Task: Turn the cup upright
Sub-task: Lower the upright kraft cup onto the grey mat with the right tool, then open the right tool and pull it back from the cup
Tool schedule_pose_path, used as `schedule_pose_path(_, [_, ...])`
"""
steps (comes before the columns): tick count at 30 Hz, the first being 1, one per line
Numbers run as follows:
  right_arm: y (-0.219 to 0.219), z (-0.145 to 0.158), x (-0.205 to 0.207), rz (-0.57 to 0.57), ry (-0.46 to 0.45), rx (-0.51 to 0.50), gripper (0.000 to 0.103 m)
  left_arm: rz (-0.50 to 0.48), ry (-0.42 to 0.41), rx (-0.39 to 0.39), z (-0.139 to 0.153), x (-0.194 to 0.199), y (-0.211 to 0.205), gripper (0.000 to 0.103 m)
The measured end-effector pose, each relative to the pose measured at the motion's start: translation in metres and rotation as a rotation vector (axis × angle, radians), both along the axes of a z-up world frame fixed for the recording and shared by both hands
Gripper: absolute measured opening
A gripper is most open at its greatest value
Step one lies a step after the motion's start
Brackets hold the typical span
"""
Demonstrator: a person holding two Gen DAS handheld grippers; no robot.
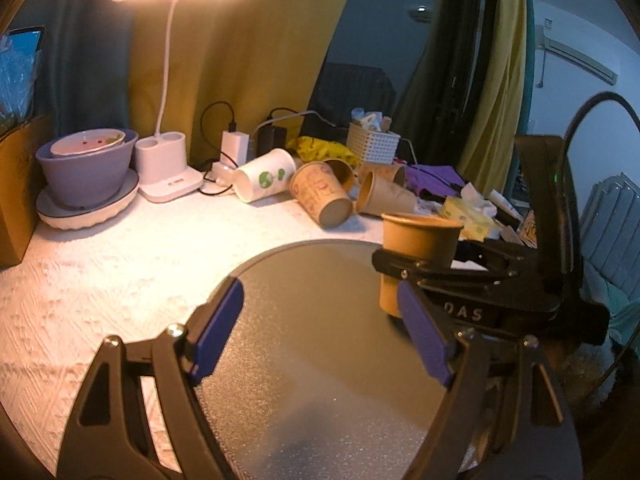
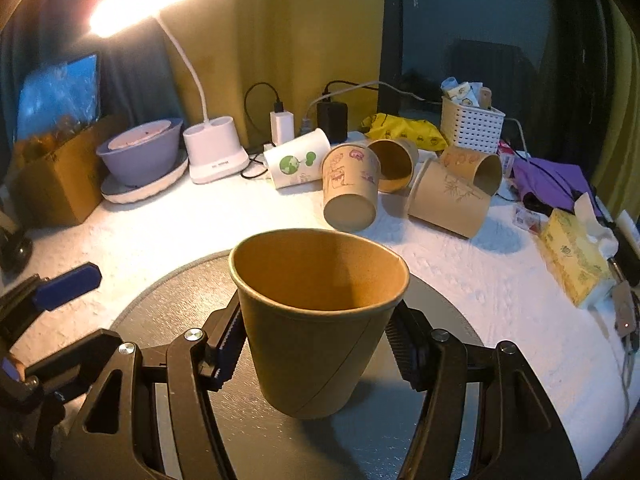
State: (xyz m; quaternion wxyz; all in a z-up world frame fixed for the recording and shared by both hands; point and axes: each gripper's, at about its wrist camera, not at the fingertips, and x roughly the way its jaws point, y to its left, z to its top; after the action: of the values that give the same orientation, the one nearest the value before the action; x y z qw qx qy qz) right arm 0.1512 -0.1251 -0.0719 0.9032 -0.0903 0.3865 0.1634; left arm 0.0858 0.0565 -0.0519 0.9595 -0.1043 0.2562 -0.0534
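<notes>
Standing upright, cup (image 2: 316, 332) clamped between right fingers (image 2: 224, 350), left fingers (image 1: 218, 330) apart, empty.

Between my right gripper's (image 2: 316, 344) black jaws I see a plain kraft-brown cup (image 2: 320, 332) on a dark grey speckled mat (image 2: 432, 432). My left gripper (image 1: 320, 332) carries blue pads (image 1: 218, 330). Ahead lie a white cup with green print (image 2: 296, 162), tan illustrated cups (image 2: 352, 188), and a lavender bowl (image 2: 140, 158).
</notes>
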Motion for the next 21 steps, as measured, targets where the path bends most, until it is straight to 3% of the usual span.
schedule_pose_path(6, [-0.001,0.0,-0.006,0.006,0.001,-0.019,0.067,-0.001,-0.006,0.009,0.001,-0.001,-0.001,0.081])
schedule_pose_path(9, [-0.002,0.001,-0.01,0.012,0.001,-0.019,0.079,-0.002,-0.009,0.013,0.001,-0.002,-0.001,0.081])
schedule_pose_path(21, [-0.018,0.016,-0.042,-0.021,-0.004,-0.021,0.08,0.001,-0.059,0.032,0.007,-0.011,-0.004,0.081])
